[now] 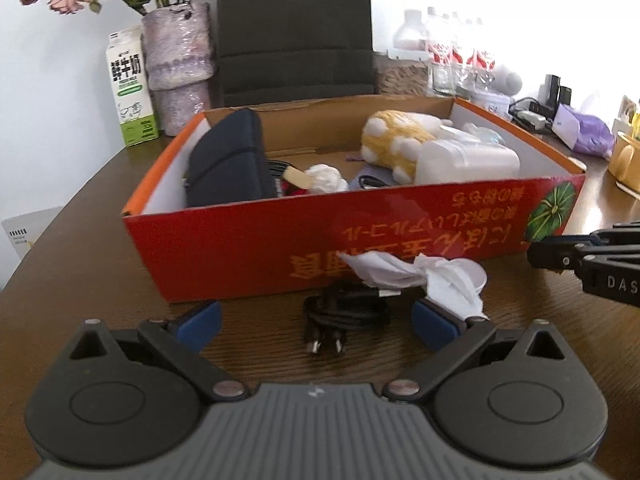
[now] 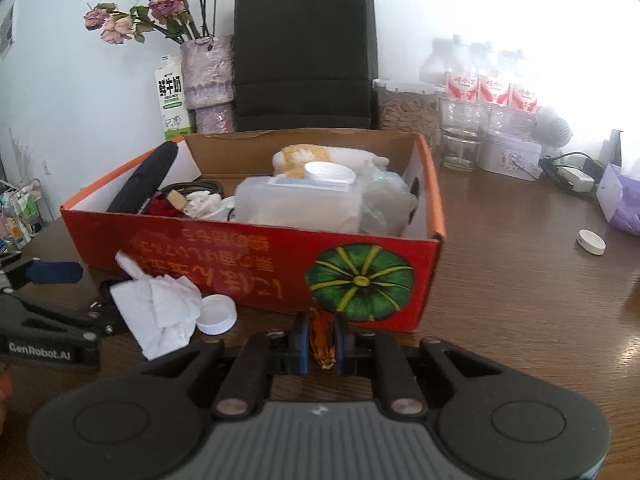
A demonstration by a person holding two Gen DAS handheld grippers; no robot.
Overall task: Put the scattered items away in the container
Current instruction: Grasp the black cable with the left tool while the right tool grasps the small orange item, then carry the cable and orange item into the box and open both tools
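1. The right gripper (image 2: 320, 340) has its pads pressed together on a small orange-brown wrapper (image 2: 322, 344), which stands roughly upright between them, just in front of the red cardboard box (image 2: 248, 264), below its pumpkin picture.
2. The box opening lies straight ahead and above the wrapper, so I judge the coming move to be a lift over the near wall, then a release.
3. The left gripper (image 1: 316, 322) is spread wide, pads on either side of a coiled black cable (image 1: 344, 312) lying just before the box's near wall; its plug end points back toward the tool.
4. Crumpled white tissue (image 1: 404, 276) and a white cap (image 2: 216, 314) sit touching, beside the cable, nearer the left gripper.
5. All rests on a dark wood-grain table (image 2: 520, 280); another white cap (image 2: 591, 242) lies well right of the box.
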